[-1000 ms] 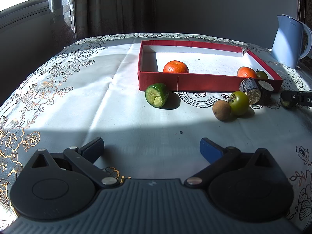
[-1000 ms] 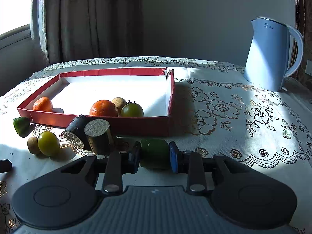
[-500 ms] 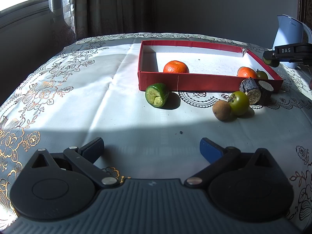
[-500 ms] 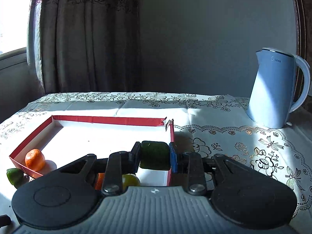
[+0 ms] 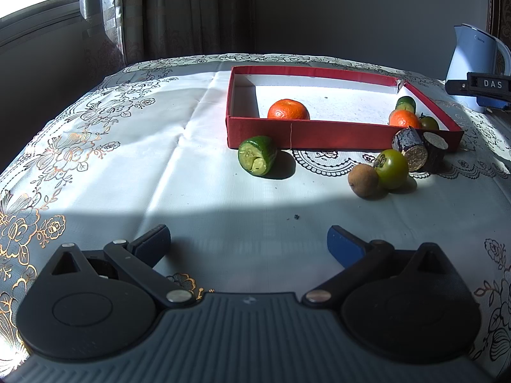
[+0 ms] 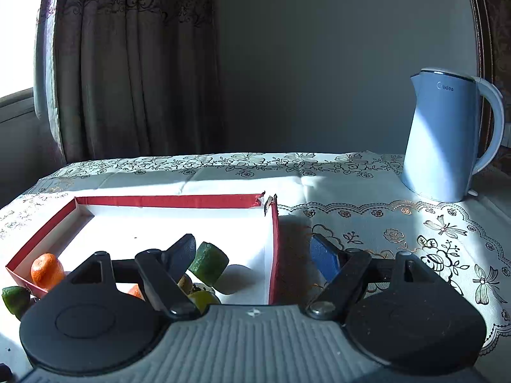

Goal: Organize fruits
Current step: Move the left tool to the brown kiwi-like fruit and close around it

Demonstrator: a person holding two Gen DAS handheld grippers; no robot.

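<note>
Risk of knocking the green chunk [image 6: 208, 263] inside the red box [image 6: 274, 249]: right gripper [image 6: 255, 255] and left gripper [image 5: 248, 245] both spread wide, empty.

Left claw [image 5: 248, 242] is level and low at the worktop's near edge, its jaws spread wide. Right claw [image 6: 253, 253] is raised, jaws wide apart, gripping nothing.

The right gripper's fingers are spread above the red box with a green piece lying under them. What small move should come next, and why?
Probably draw the right gripper up and back, away from the red box. Its fingers are wide open and the green cucumber piece lies on the box floor, touching neither finger. The other cucumber piece, green tomato and brown fruit sit outside the box, so one of those would likely follow.
</note>
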